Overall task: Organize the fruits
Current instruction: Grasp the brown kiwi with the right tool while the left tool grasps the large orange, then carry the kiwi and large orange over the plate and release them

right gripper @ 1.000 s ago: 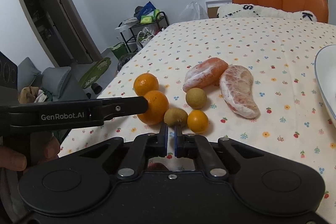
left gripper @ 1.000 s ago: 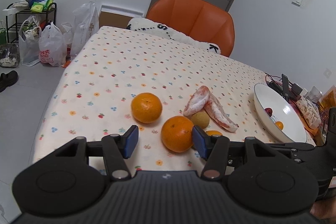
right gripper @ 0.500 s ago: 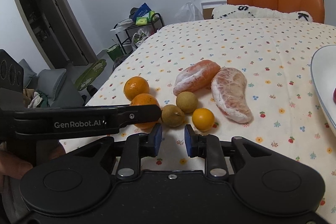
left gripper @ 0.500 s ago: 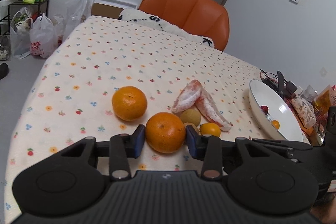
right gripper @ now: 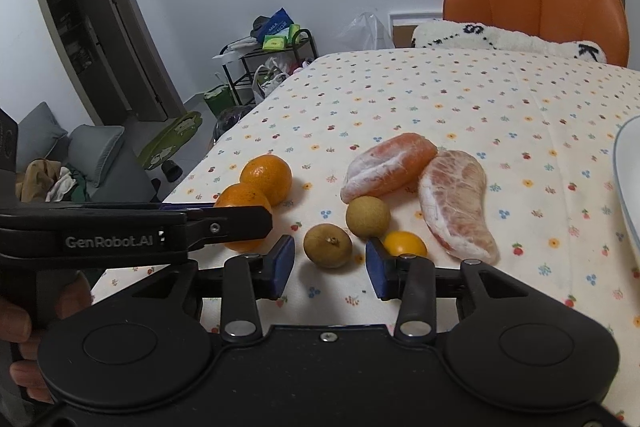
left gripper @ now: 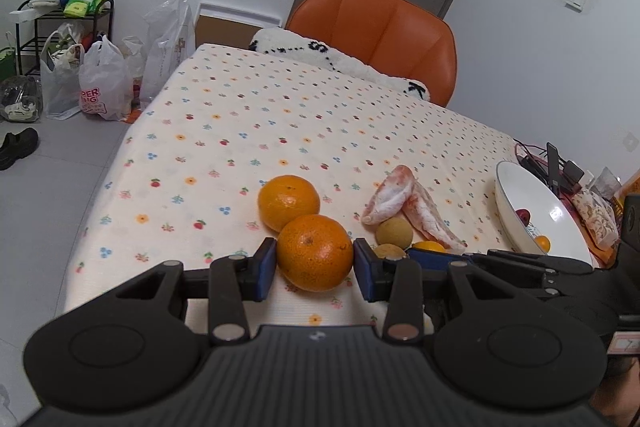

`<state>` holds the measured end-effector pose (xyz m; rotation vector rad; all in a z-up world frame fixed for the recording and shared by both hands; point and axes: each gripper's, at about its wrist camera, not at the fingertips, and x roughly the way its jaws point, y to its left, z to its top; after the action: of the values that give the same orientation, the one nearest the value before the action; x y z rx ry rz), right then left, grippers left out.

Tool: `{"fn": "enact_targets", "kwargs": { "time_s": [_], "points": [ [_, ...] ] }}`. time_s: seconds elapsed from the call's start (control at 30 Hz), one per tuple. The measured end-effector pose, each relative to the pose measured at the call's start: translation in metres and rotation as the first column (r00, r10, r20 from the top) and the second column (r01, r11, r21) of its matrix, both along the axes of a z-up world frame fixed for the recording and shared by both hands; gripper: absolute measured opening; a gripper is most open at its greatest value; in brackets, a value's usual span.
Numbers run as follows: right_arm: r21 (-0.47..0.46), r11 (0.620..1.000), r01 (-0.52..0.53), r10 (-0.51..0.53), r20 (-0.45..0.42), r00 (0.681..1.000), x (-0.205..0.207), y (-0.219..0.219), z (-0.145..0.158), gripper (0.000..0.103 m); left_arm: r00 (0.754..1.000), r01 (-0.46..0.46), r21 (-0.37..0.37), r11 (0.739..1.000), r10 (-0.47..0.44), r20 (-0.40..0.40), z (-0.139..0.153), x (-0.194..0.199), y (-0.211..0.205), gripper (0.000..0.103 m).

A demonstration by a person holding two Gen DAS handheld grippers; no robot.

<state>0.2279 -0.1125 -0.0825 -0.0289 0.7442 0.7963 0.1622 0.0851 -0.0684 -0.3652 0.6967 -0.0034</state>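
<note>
My left gripper (left gripper: 315,269) is shut on an orange (left gripper: 315,257), its blue pads pressed against both sides; I cannot tell whether the fruit is off the cloth. A second orange (left gripper: 288,201) sits right behind it. My right gripper (right gripper: 330,267) stands open, and a brown round fruit (right gripper: 328,245) lies just beyond its fingertips. Near that are another brown fruit (right gripper: 368,217), a small orange fruit (right gripper: 405,243) and two peeled pomelo segments (right gripper: 386,171) (right gripper: 456,203). The held orange (right gripper: 240,199) shows partly behind the left gripper's finger.
A white bowl (left gripper: 532,187) at the table's right holds a red fruit (left gripper: 523,215) and a small orange one (left gripper: 543,242). Cables and packets lie beyond it. An orange chair (left gripper: 380,35) stands at the far edge. The flowered tablecloth (left gripper: 260,123) is bare at the back.
My left gripper has closed from wide open onto the nearer orange. My right gripper, shut beside the brown fruit a second ago, has opened wide.
</note>
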Motion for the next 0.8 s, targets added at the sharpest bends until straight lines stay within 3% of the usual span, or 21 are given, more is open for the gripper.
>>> {"fn": "enact_targets", "kwargs": {
  "time_s": [0.07, 0.1, 0.2, 0.8],
  "points": [
    [0.009, 1.000, -0.006, 0.005, 0.004, 1.000, 0.002, 0.000, -0.001, 0.038, 1.000, -0.004, 0.005, 1.000, 0.004, 0.001, 0.001, -0.001, 0.000, 0.039],
    [0.008, 1.000, -0.004, 0.004, 0.003, 1.000, 0.003, 0.000, -0.001, 0.025, 1.000, -0.005, 0.007, 1.000, 0.005, 0.002, 0.002, -0.002, 0.001, 0.039],
    [0.031, 0.999, -0.010, 0.011, -0.024, 1.000, 0.004, -0.004, 0.001, 0.025, 1.000, -0.003, 0.014, 1.000, 0.002, 0.011, 0.007, -0.005, -0.001, 0.040],
    [0.072, 0.997, 0.042, -0.046, 0.055, 0.997, -0.012, -0.053, 0.036, 0.025, 0.996, 0.041, 0.058, 0.997, -0.045, 0.072, 0.034, -0.007, -0.037, 0.039]
  ]
}}
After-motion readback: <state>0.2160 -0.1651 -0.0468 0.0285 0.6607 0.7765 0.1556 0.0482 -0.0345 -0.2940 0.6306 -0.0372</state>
